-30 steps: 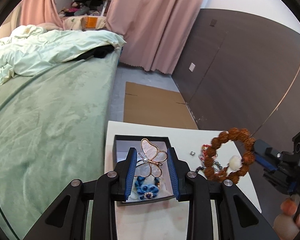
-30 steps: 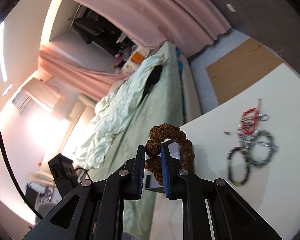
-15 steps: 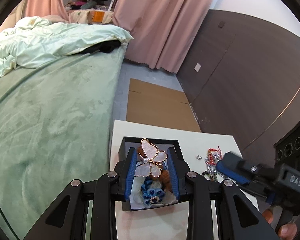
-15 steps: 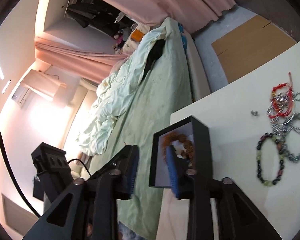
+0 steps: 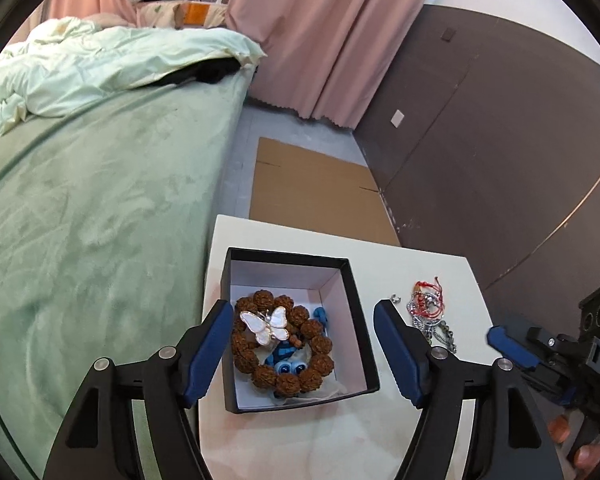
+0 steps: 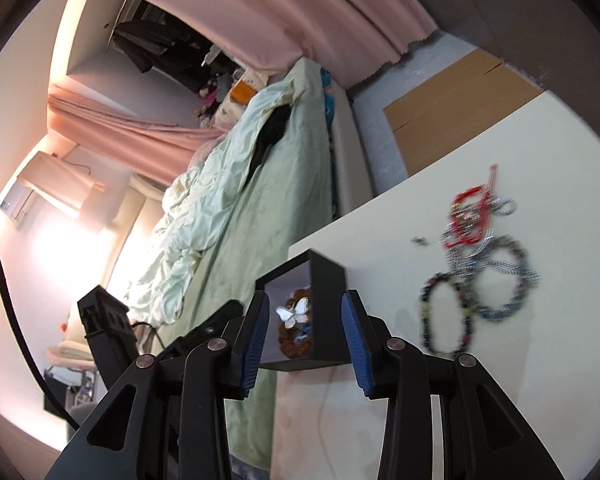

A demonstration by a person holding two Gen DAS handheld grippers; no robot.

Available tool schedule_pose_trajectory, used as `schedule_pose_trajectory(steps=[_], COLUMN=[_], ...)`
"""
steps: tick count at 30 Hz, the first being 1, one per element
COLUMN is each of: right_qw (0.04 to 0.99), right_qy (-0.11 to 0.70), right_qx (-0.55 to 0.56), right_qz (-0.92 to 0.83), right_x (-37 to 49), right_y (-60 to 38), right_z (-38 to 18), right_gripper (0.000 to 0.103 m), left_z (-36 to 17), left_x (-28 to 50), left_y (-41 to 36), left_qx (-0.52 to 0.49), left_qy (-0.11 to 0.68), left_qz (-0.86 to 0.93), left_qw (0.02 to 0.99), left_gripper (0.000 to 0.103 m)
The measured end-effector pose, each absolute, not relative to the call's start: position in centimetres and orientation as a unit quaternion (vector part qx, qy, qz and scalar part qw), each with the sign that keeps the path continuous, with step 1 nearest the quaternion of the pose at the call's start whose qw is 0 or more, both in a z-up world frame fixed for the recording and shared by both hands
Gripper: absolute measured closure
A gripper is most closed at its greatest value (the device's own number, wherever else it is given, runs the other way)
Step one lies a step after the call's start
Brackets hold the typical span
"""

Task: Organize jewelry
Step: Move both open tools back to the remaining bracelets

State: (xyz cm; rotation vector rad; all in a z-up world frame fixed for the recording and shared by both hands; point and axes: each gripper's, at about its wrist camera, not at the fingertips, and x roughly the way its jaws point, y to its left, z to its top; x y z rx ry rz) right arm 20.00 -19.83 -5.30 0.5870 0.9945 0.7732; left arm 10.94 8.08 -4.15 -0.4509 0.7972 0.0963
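A black box [image 5: 352, 300] with a white inside stands on the white table [image 5: 400, 264]. In it lie a brown bead bracelet [image 5: 320, 344], a white butterfly brooch [image 5: 268, 324] on top, and a blue flower piece [image 5: 288, 364]. My left gripper [image 5: 304, 348] is open and empty above the box. My right gripper [image 6: 306, 336] is open and empty, facing the box [image 6: 328, 312] from its side; the brooch [image 6: 294, 312] and brown bracelet [image 6: 294, 344] show inside. It also shows in the left wrist view [image 5: 512, 348] at the right. A heap of bracelets [image 5: 430, 316] lies right of the box.
The loose heap [image 6: 480, 256] holds a red cord bracelet [image 6: 470, 216], dark bead bracelets and a small silver clasp [image 6: 420, 241]. A green bed [image 5: 92, 208] borders the table's left edge. Flat cardboard [image 5: 312, 192] lies on the floor beyond; a dark wall [image 5: 500, 152] stands right.
My right gripper let the brown bracelet go into the box and drew back, open. My left gripper opened and the butterfly brooch now lies on the bracelet in the box.
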Motion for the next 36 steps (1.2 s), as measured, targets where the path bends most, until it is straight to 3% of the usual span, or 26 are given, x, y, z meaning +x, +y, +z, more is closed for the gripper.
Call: schedule_pose_trajectory(steps=[15, 17, 21, 28, 33, 36], right_qw=[0.785, 0.782, 0.782, 0.777, 0.772, 0.769], right_qy=[0.486, 0.494, 0.499, 0.511, 0.517, 0.520], right_qx=[0.264, 0.267, 0.275, 0.289, 0.300, 0.306], right_qz=[0.279, 0.272, 0.255, 0.228, 0.216, 0.214], right_x=[20.3, 20.4, 20.4, 20.7, 20.9, 21.0], right_y=[-27.0, -27.3, -28.3, -29.9, -31.1, -31.6], right_z=[-6.6, -7.0, -7.5, -8.3, -8.7, -8.9], right_gripper=[0.064, 0.054, 0.053, 0.053, 0.053, 0.053], left_z=[-3.7, -3.6, -3.8, -5.0, -6.3, -6.9], left_x=[11.0, 11.1, 11.2, 11.6, 12.2, 12.7], left_y=[1.9, 0.8, -1.4, -4.7, -6.1, -6.9], left_qx=[-0.178, -0.169, -0.145, -0.113, -0.102, -0.088], left_qy=[0.389, 0.389, 0.395, 0.413, 0.427, 0.432], left_qz=[-0.011, -0.020, -0.036, -0.052, -0.056, -0.052], left_qw=[0.904, 0.905, 0.907, 0.902, 0.897, 0.896], left_gripper=[0.030, 0.030, 0.030, 0.046, 0.046, 0.055])
